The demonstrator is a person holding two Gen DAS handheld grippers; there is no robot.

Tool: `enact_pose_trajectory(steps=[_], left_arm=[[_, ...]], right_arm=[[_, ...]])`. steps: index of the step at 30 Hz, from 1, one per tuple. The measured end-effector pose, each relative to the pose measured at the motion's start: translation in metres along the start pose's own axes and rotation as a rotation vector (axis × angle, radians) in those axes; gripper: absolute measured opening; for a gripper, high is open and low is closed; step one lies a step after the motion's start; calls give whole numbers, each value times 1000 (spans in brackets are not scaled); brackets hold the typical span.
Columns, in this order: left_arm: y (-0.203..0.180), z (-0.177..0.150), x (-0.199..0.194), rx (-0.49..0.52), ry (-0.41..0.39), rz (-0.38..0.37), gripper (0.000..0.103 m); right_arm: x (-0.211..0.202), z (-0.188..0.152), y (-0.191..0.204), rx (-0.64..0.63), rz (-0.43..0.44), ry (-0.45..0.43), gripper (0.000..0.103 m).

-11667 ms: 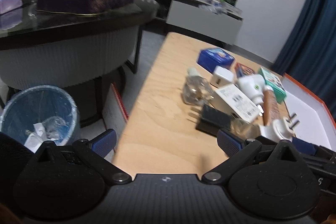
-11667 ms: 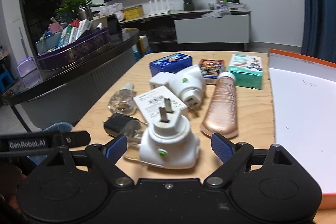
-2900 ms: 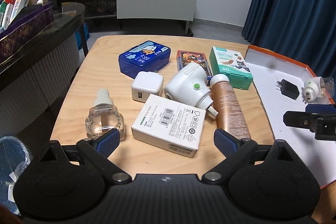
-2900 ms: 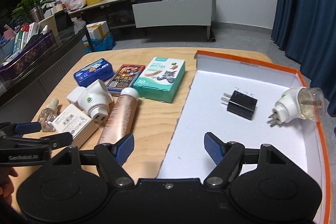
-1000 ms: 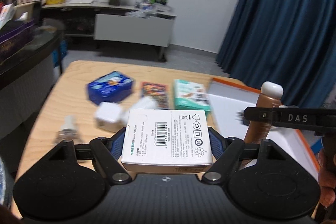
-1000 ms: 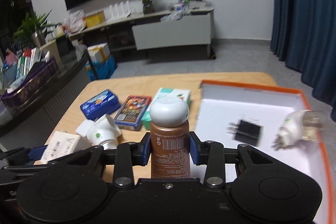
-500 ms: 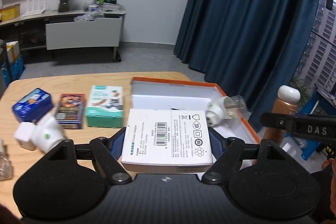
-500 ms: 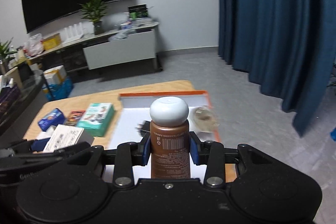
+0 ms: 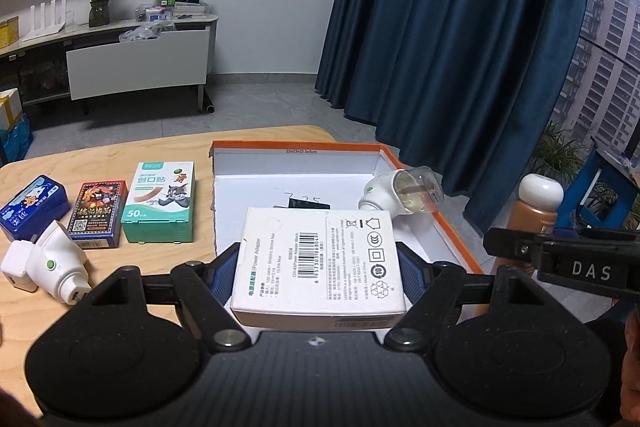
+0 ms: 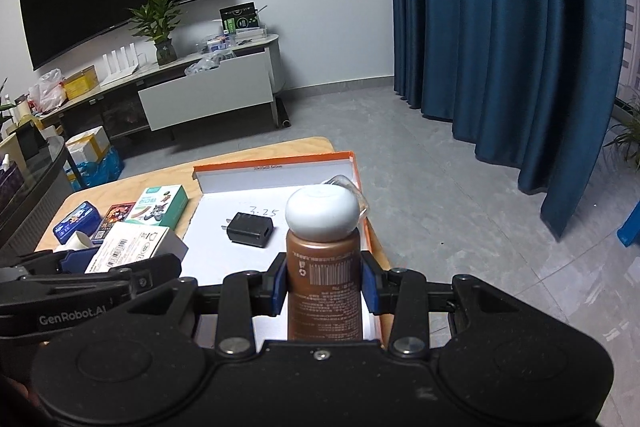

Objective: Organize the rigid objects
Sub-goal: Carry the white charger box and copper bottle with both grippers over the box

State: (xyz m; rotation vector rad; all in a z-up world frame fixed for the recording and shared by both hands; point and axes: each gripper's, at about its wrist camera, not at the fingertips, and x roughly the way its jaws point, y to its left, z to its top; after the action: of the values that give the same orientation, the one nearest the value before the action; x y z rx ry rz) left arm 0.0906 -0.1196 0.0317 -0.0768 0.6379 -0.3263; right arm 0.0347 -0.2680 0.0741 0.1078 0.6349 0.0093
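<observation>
Two items lie in the orange tray (image 9: pixel 452 227) in my left view: one black charger (image 9: pixel 306 203) and one plug-in diffuser (image 9: pixel 400 191). My left gripper (image 9: pixel 318 267) clamps one white adapter box (image 9: pixel 320 259), flat, its long side across the jaws; three seconds ago it lay on the table (image 9: pixel 168 259).

One brown bottle (image 10: pixel 324 279) shows in my right view, cap pointing away, clenched by the right gripper (image 10: pixel 324 285) above the tray's near right part; before, it lay on the table.
</observation>
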Motion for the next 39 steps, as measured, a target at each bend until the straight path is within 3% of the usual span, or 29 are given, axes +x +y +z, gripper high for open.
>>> enact_pose_trajectory(steps=[39], left_arm=[[-1,0,-5,-13,-12,42,79]], right_arm=[[13,0,9,-65,22,31,46]])
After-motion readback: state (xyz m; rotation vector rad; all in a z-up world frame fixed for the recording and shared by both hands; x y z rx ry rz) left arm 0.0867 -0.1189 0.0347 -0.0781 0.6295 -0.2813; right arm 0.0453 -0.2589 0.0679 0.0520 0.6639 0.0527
